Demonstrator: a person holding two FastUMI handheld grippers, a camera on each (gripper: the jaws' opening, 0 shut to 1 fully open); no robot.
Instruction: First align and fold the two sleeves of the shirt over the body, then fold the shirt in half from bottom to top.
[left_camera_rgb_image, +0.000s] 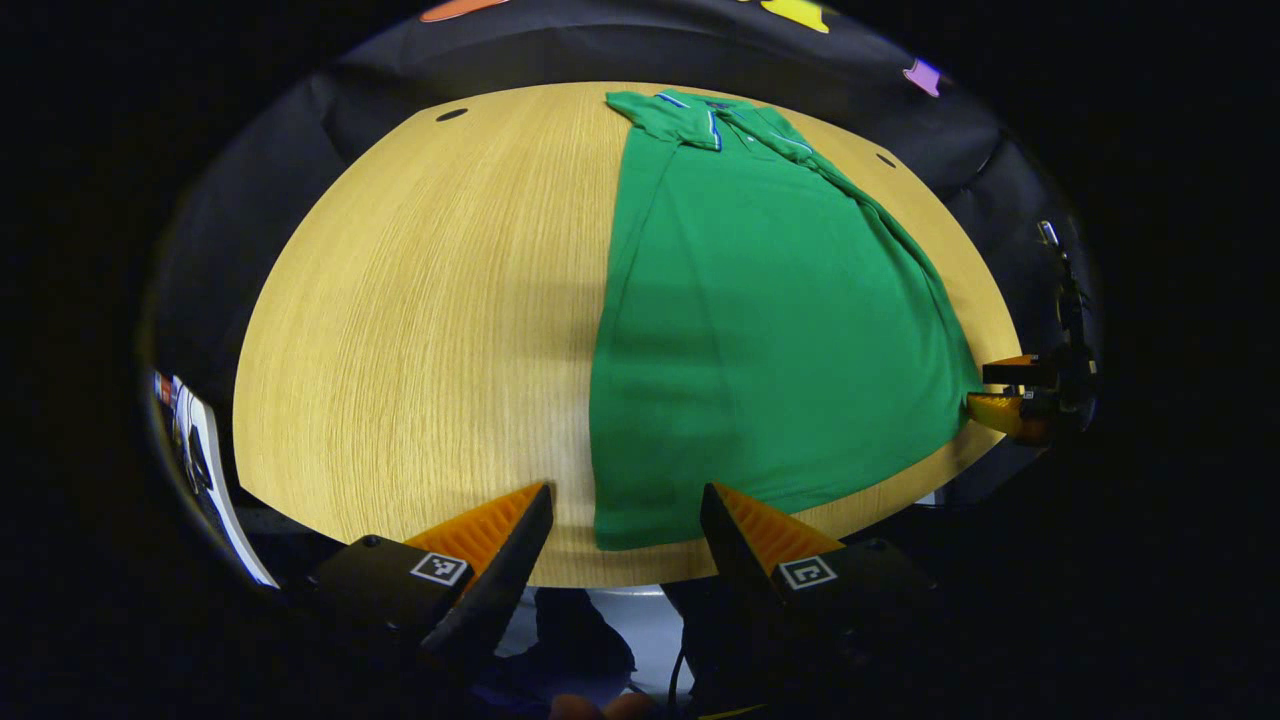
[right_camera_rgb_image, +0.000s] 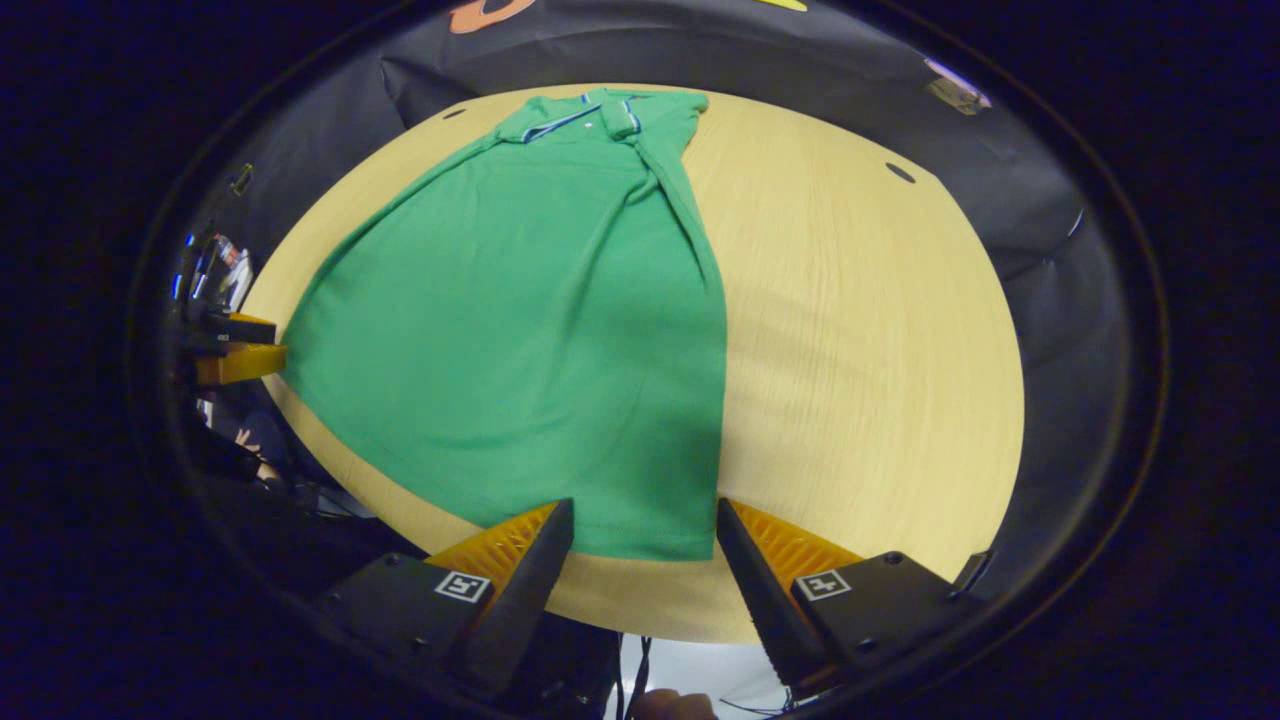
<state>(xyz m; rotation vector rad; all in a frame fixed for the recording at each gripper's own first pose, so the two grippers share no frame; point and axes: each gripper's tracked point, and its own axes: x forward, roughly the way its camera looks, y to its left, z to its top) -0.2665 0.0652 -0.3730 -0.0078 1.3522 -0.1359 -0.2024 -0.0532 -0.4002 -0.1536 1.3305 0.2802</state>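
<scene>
A green polo shirt (left_camera_rgb_image: 760, 330) lies flat on the round wooden table (left_camera_rgb_image: 420, 320), collar at the far side, both sleeves folded over the body. In the left gripper view my left gripper (left_camera_rgb_image: 625, 500) is open, its fingers on either side of the shirt's near left hem corner. The right gripper (left_camera_rgb_image: 990, 390) appears farther off at the shirt's right hem corner. In the right gripper view the shirt (right_camera_rgb_image: 520, 330) spreads ahead and my right gripper (right_camera_rgb_image: 645, 515) is open around the near right hem corner. The left gripper (right_camera_rgb_image: 250, 350) appears at the far left beside the hem.
The table (right_camera_rgb_image: 870, 330) has bare wood to the left of the shirt in the left gripper view and to the right in the right gripper view. Small dark holes (left_camera_rgb_image: 451, 114) (right_camera_rgb_image: 899, 172) sit near the far rim. The black cloth wall surrounds the table.
</scene>
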